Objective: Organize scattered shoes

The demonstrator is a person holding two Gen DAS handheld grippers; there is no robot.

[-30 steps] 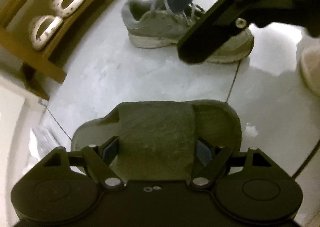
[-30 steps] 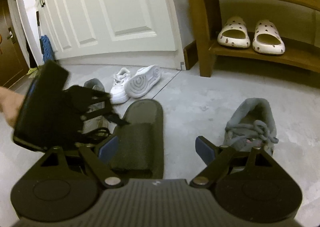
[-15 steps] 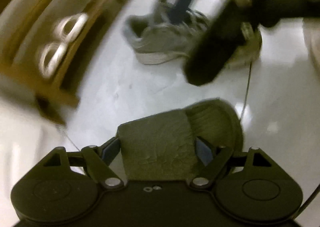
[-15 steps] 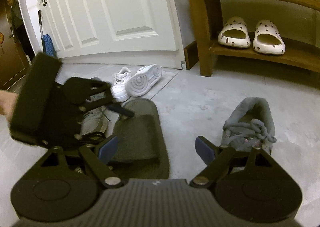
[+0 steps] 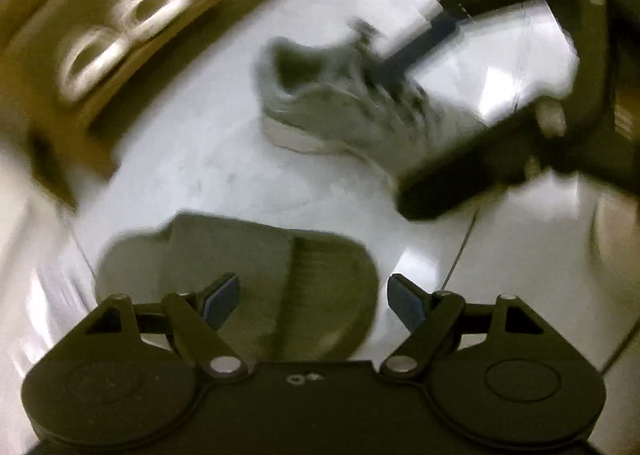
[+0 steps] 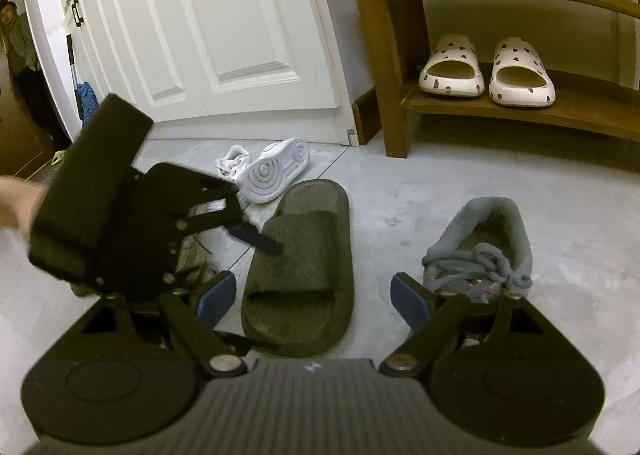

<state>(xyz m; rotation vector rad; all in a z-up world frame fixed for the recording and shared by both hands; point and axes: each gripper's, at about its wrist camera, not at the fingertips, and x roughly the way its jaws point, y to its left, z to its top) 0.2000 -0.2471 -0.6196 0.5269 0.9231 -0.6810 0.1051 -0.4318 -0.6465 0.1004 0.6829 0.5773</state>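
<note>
While lying flat on the grey floor, dark olive rubber slide sandal under approach: left gripper closing, gripping nothing. Right gripper wide, empty, beside grey laced sneaker. Next, probably: squeeze strap, lift toward wooden shoe rack.

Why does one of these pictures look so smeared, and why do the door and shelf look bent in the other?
Left wrist view: motion blur smears the grey sneaker and spotted slippers, and glare whitens the floor. Right wrist view: sharp, evenly lit, but the fisheye lens bows the white door and wooden shelf.
</note>
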